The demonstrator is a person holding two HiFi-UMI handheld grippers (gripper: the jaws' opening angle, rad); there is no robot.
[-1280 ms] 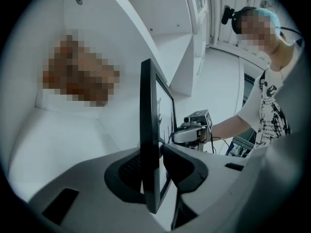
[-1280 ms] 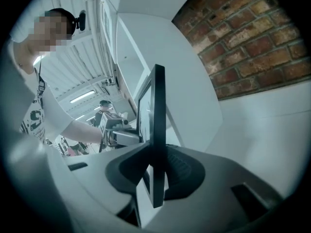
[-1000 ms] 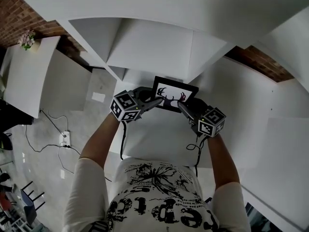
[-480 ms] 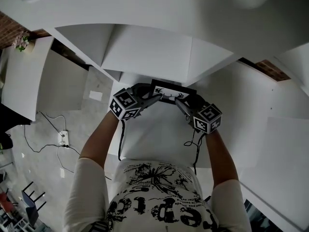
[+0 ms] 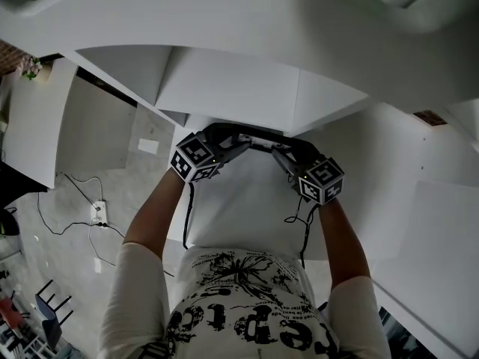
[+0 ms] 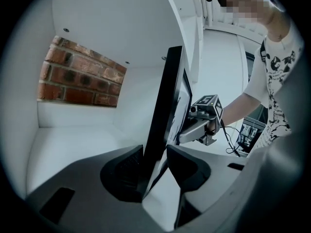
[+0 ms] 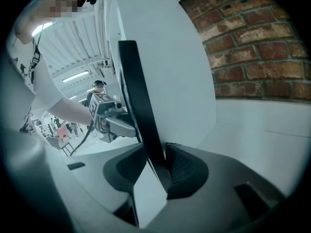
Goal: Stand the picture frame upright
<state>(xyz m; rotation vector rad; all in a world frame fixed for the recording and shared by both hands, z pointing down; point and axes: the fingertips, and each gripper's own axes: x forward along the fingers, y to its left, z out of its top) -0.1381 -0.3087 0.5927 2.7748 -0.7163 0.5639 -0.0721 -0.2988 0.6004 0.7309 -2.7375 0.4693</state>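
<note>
Frame (image 6: 167,106) is standing on edge, about upright, inside a white cubby (image 6: 73,140), its bottom resting on the cubby floor. It is the only thing in that cubby.

Left gripper (image 6: 155,152) is straddling one end of the frame. The frame is sitting between its fingers (image 6: 121,171), touching the finger on the brick side, with a slit of white showing before the other finger. No squeeze, so the jaws are parted. They have just been opening with the frame between them.

Right gripper (image 7: 155,157) is doing the same at the other end. The frame edge is lying against the brick-side one of its fingers (image 7: 187,169), with a gap at the finger on the person's side. These jaws are parted too and have just been opening around the frame.

In the head view the frame is showing only as a thin dark line between the two sets of fingertips, under the shelf top (image 5: 224,21). Both marker cubes are sitting just behind the fingers, toward the person.

Brick wall (image 6: 80,79) is showing through the cubby's open back, beyond the fingers.

A sleeve (image 6: 257,81) is visible behind the far gripper. A cable (image 5: 75,215) is lying on the floor, well off to the left of the left gripper.
</note>
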